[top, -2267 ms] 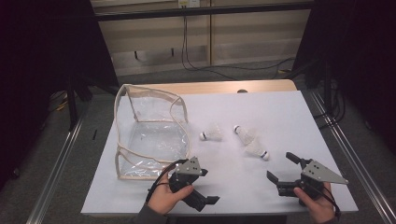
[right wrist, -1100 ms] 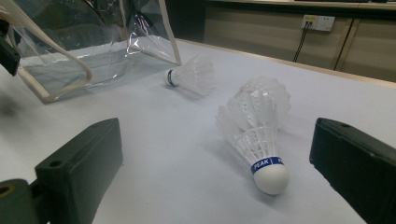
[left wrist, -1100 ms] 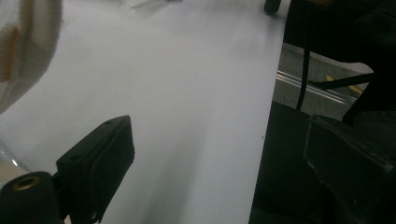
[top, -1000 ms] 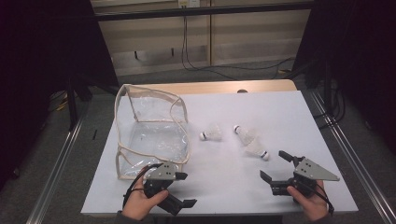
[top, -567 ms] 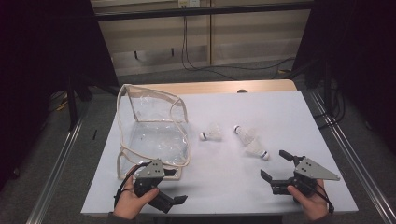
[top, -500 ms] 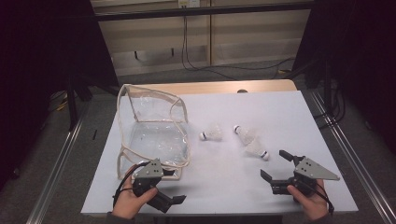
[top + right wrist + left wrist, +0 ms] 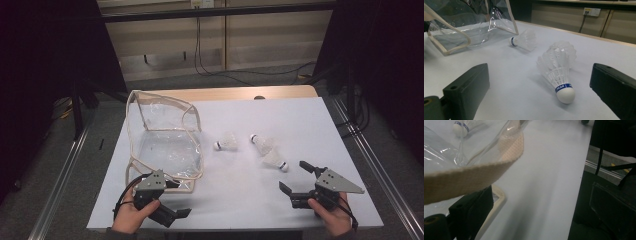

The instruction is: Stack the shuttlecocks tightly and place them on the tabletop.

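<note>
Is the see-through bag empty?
Empty: the clear bag holds nothing, and all three shuttlecocks lie outside it on the table.

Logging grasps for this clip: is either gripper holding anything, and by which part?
Right gripper is open and holds nothing. Left gripper is at the clear bag's beige strap; whether it grips the strap cannot be told.

Left tool & right tool: black blocky jaws, grey 3-cornered top plates, black trailing cables.
</note>
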`<state>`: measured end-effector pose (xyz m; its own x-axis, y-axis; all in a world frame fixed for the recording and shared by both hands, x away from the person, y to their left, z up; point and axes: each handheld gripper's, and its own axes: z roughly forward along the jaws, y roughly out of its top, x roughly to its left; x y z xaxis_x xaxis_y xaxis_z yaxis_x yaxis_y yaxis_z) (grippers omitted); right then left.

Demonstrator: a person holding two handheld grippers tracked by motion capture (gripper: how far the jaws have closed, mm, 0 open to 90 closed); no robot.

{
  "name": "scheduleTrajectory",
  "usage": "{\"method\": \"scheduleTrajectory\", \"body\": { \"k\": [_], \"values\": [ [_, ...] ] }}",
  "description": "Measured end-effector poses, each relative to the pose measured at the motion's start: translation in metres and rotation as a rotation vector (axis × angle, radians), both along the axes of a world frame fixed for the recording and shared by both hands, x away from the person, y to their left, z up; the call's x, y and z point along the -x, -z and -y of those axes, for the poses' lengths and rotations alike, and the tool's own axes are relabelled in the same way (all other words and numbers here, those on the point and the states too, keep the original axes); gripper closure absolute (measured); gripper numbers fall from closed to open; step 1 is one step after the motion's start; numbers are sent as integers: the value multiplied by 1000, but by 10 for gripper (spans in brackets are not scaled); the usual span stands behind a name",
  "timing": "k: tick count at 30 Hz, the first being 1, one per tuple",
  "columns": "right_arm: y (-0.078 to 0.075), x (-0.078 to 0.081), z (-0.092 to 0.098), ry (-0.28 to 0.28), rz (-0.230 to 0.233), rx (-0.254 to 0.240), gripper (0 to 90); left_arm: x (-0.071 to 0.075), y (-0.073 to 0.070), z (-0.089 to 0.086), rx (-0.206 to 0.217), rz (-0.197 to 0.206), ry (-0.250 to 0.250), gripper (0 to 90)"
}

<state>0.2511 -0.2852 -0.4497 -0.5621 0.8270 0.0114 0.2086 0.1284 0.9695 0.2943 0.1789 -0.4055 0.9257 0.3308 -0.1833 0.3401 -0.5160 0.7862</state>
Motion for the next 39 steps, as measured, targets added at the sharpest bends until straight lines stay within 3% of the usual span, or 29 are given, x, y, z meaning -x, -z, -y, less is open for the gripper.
{"method": "scheduleTrajectory", "body": {
  "k": [12, 20, 24, 30, 39],
  "values": [
    [0, 1, 1, 2, 4, 7, 19, -4, 1, -10, 2, 14, 26, 56],
    [0, 1, 4, 13, 0, -1, 19, -5, -2, -19, 18, 18, 10, 56],
    [0, 0, 4, 12, -2, 7, 18, -5, -3, -24, -5, 44, 13, 52],
    [0, -3, 2, 11, -10, 8, 18, -8, -5, -31, 6, 61, 8, 52],
    [-2, -10, 2, 25, -29, 14, 18, -8, -5, -31, 14, 61, -1, 43]
  ]
}}
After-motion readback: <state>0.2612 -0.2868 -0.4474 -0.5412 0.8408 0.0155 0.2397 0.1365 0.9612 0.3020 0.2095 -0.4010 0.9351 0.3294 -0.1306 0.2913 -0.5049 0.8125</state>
